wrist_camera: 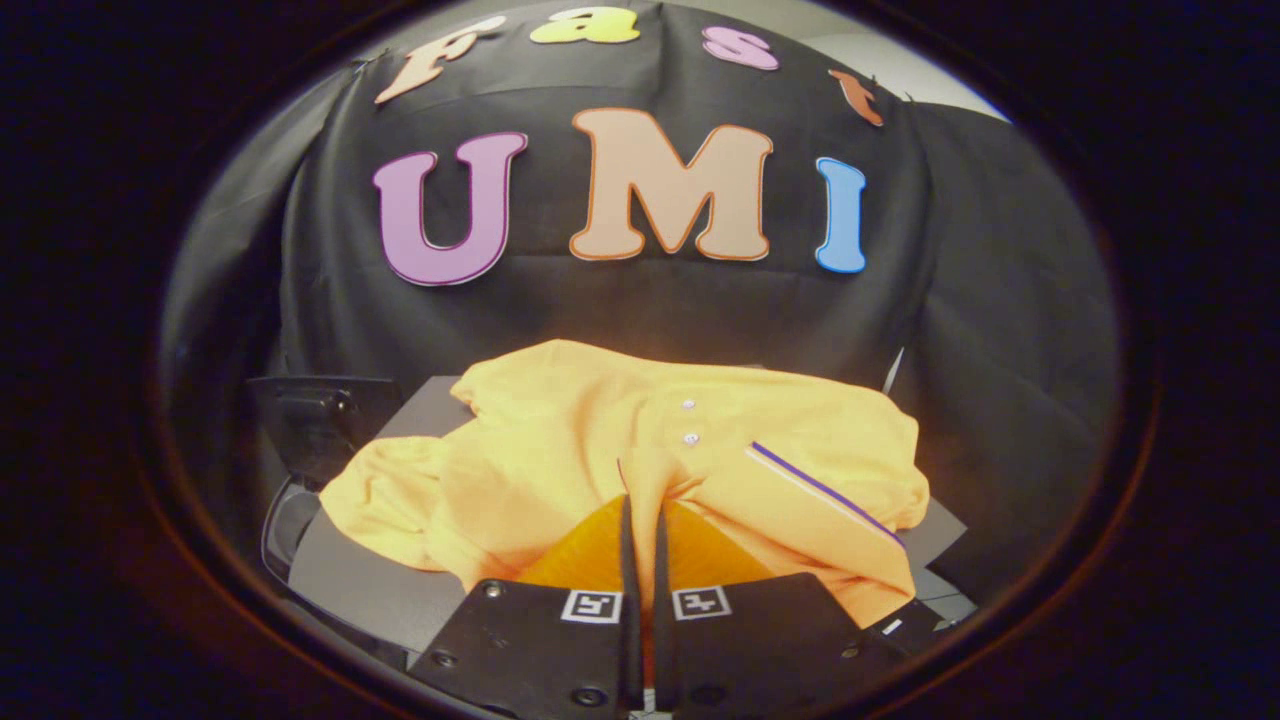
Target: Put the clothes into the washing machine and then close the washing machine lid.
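One garment is in play: an orange polo shirt [640, 440], spread in a rumpled heap over a grey flat surface [370, 585] that looks like the top of the washing machine, though I can't say that for sure. Its placket faces up with two small white buttons [689, 421] one above the other, and a thin purple and white stripe [825, 490] runs slantwise across the cloth to the right of them. A sleeve or loose fold trails off toward the left, near a dark plastic part [320, 415] that stands at the far left edge of the surface. I cannot tell whether that is a lid or a panel.

The gripper [640, 520] sits low at the near edge of the shirt, its two fingers [628, 560] drawn almost together with only a narrow slit between them. Their tips reach into the cloth right below the placket, where the fabric bunches into a ridge, so they seem pinched on a fold of the shirt. Each finger's base carries a small square black-and-white marker [591, 606]. Behind everything hangs the black cloth wall [650, 310].
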The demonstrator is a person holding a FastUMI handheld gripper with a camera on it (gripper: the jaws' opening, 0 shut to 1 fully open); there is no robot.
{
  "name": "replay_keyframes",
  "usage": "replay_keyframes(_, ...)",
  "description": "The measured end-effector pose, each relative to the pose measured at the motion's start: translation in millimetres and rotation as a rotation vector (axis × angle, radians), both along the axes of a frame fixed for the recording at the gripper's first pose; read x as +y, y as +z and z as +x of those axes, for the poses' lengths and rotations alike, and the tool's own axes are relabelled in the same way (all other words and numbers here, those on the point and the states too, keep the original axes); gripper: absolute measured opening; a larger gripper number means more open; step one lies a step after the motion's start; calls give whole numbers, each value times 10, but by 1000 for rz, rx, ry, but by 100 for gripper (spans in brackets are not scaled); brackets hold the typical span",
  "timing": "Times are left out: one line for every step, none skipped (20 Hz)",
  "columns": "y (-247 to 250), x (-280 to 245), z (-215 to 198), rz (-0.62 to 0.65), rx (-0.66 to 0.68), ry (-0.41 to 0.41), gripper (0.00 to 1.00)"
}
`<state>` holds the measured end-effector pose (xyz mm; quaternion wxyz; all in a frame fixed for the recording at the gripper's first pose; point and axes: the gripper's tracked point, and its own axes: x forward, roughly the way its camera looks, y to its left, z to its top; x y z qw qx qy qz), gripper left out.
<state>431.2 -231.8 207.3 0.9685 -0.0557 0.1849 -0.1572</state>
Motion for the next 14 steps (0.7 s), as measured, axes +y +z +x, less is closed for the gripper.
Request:
replay_keyframes(-21, 52, -23, 14, 12, 2, 3)
replay_keyframes(-7, 119, -32, 35, 10, 25, 1)
replay_keyframes(-7, 160, -49, 59, 7, 37, 1)
replay_keyframes(12, 178, -93, 93, 4, 37, 0)
replay_keyframes(51, 216, -135, 143, -20, 33, 1)
replay_keyframes(93, 248, -175, 199, -48, 30, 0)
replay_keyframes(118, 275, -209, 255, -56, 25, 0)
replay_keyframes(163, 281, -224, 294, -70, 18, 0)
replay_keyframes(185, 272, -242, 312, -79, 10, 0)
replay_keyframes(204, 283, -257, 317, -85, 5, 0)
replay_keyframes(207, 303, -281, 320, -88, -2, 0)
replay_keyframes(223, 334, -299, 329, -92, -9, 0)
replay_keyframes(228, 385, -303, 348, -95, -11, 0)
replay_keyframes(248, 468, -296, 372, -99, -10, 0)
